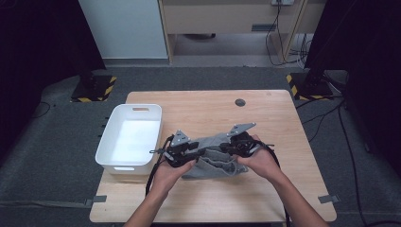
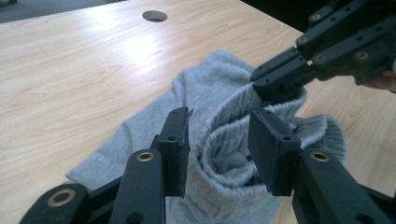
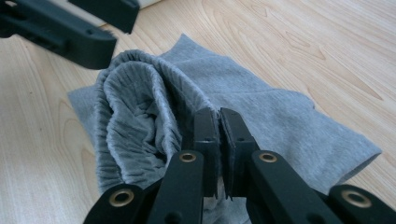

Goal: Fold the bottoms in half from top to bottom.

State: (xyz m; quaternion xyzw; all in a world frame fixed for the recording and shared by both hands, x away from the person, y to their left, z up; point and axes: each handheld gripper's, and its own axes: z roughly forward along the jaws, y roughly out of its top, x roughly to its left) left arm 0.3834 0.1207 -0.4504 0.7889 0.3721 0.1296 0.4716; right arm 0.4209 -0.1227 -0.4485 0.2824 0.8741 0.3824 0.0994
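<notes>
A grey garment [image 1: 213, 160] lies crumpled on the wooden table [image 1: 198, 106] in front of the person. Its ribbed waistband [image 2: 229, 140] stands bunched up between the jaws of my left gripper [image 2: 219, 135], which are apart on either side of it; I cannot see the pads pressing. My right gripper [image 3: 219, 126] is shut on the waistband's edge [image 3: 154, 88], with a thin fold of cloth pinched between its jaws. From above, the left gripper [image 1: 201, 152] and right gripper [image 1: 224, 147] face each other over the garment. The right gripper [image 2: 266, 86] pinches the far rim of the cloth.
An empty white plastic bin [image 1: 105, 142] stands at the table's left edge, just beside my left hand. A round cable hole [image 1: 240, 102] sits in the tabletop at the back. Bare wood lies right of and in front of the garment.
</notes>
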